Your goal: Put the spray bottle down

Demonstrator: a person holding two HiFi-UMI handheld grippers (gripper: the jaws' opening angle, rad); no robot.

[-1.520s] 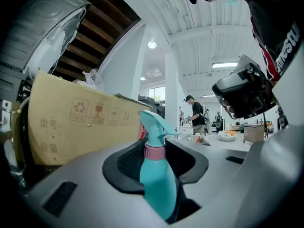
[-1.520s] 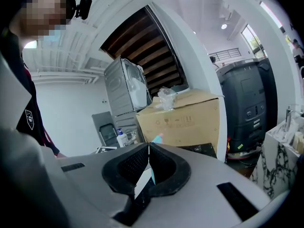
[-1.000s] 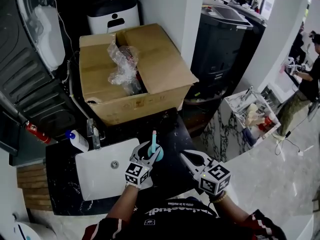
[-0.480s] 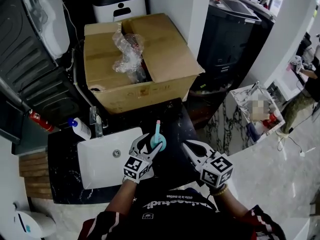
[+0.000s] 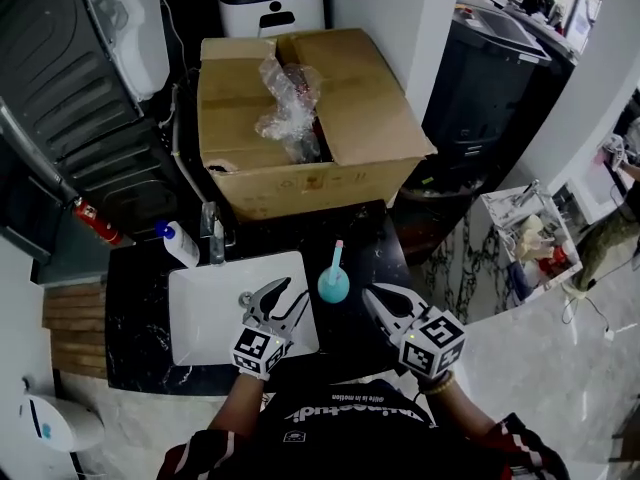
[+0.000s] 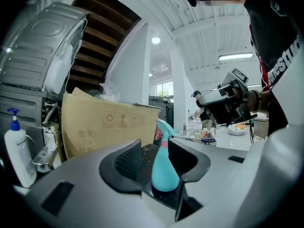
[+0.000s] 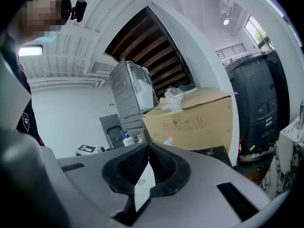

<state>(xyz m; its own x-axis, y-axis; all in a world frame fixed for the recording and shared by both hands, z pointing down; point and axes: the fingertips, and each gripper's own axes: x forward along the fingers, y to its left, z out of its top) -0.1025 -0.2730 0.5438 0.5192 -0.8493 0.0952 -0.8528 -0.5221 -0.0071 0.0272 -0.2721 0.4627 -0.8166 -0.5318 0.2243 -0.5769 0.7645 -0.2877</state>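
Observation:
The teal spray bottle (image 5: 333, 282) with a pink top stands upright on the black countertop (image 5: 135, 318), just right of the sink. My left gripper (image 5: 291, 294) hovers over the sink's right edge, a short way back from the bottle and not touching it. Its jaws are apart and closing, with nothing pressed between them. In the left gripper view the bottle (image 6: 164, 171) shows ahead, framed between the jaws of the left gripper (image 6: 154, 145). My right gripper (image 5: 378, 300) hangs right of the bottle, shut and holding nothing. In the right gripper view the pads of the right gripper (image 7: 147, 148) meet, and the bottle's pink tip (image 7: 167, 141) peeks above them.
A white sink (image 5: 205, 320) with a faucet (image 5: 214, 244) and a white pump bottle (image 5: 181, 245) fills the counter's left part. A big open cardboard box (image 5: 330, 118) with plastic wrap stands behind the counter. The counter ends at the right by a marble ledge (image 5: 480, 268).
The left gripper has let go of the spray bottle and drawn back toward me over the sink. The bottle now stands alone on the counter. The right gripper barely shifted.

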